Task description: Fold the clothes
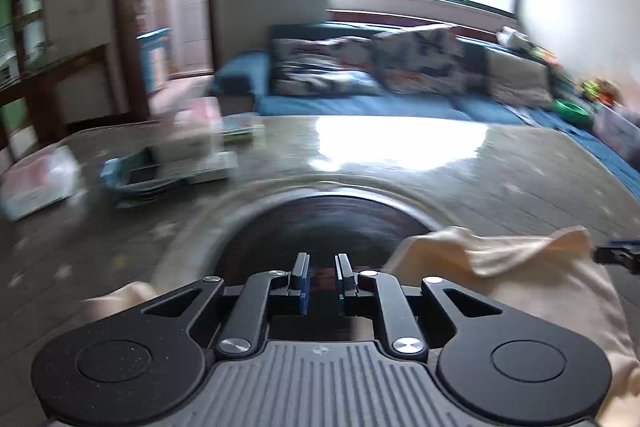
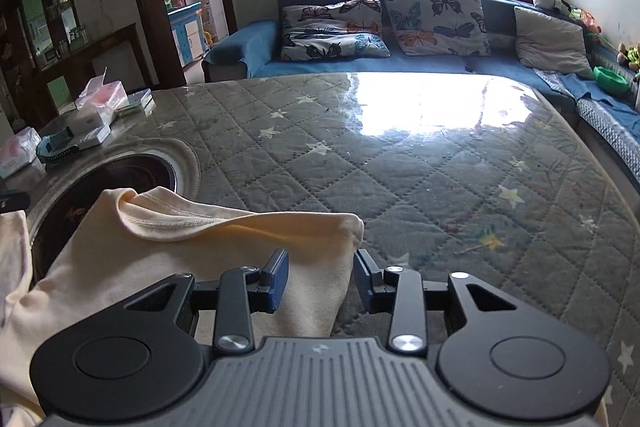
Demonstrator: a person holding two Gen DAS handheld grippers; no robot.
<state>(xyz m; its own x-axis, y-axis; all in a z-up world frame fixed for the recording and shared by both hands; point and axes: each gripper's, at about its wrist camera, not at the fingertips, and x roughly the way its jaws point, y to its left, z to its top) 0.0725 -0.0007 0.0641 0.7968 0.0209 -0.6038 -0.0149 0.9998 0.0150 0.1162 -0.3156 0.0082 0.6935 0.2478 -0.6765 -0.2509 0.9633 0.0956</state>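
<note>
A cream garment lies on the quilted table cover, its folded edge bunched toward the dark round inset. My right gripper is open, its jaws wide apart over the garment's right edge, nothing held. In the blurred left wrist view, my left gripper is open with a narrow gap and empty, over the dark round inset. The cream garment lies to its right and a bit shows at its left. The other gripper's tip shows at the right edge.
Boxes, tissue packs and a brush crowd the table's far left corner. A blue sofa with butterfly cushions runs behind the table under the window. A green bowl sits on the right bench.
</note>
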